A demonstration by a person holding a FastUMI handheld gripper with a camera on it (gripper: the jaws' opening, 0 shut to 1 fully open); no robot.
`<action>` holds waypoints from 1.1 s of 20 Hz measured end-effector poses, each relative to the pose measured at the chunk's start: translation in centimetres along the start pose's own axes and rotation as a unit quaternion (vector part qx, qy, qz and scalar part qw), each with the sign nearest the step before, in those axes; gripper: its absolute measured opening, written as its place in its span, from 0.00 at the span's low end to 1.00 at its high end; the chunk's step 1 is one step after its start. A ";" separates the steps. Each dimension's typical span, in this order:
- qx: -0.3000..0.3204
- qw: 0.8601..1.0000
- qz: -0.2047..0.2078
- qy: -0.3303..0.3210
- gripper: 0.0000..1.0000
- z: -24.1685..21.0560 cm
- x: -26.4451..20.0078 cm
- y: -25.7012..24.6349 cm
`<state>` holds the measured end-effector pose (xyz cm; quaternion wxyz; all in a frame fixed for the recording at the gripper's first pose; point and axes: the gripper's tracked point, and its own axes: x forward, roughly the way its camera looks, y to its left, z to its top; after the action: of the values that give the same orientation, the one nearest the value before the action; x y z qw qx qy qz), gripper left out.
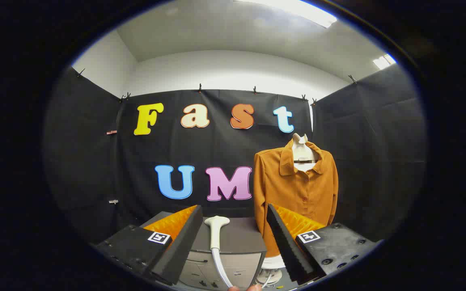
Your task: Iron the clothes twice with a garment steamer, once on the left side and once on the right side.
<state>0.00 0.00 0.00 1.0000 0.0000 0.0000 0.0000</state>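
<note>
A white garment steamer head [216,231] lies on top of a grey cabinet [241,239], between my two fingers and a little beyond them; its white hose [220,268] runs down toward me. An orange button-up shirt [297,190] hangs on a white mannequin stand beyond my right finger, just right of the cabinet. My gripper [234,214] is open, with its fingers wide apart and touching nothing.
Black cloth walls enclose the booth behind and on both sides. The mannequin's white base [271,275] stands on the floor by the cabinet's right side. Fingertips of a person's hand [246,287] show at the very bottom near the hose.
</note>
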 end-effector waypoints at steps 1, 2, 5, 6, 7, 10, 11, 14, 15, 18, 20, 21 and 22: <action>0.001 1.000 -0.001 0.001 0.98 -0.1 0.1 0.0; 0.003 1.000 -0.002 0.002 0.98 -0.2 0.2 -0.1; 0.005 1.000 -0.005 0.007 0.98 -0.6 0.6 -0.1; 0.004 1.000 -0.005 0.011 0.98 -0.8 0.7 0.0; 0.005 1.000 -0.004 0.013 0.98 -0.9 0.7 0.1; 0.005 1.000 -0.001 0.019 0.98 -1.3 1.1 0.4; 0.005 1.000 -0.002 0.020 0.98 -1.4 1.1 0.4; 0.006 1.000 -0.004 0.024 0.98 -1.7 1.3 0.5; 0.006 1.000 -0.004 0.027 0.98 -1.9 1.3 0.5; 0.004 0.999 -0.005 0.036 0.98 -2.7 1.6 0.8; 0.008 0.999 -0.003 0.050 0.98 -3.5 1.8 1.4; 0.011 0.998 -0.003 0.056 0.98 -3.9 2.0 1.6; 0.012 0.998 -0.002 0.065 0.98 -4.4 2.3 1.9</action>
<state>2.33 1.87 -4.35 0.9978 0.0115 0.0646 -0.0022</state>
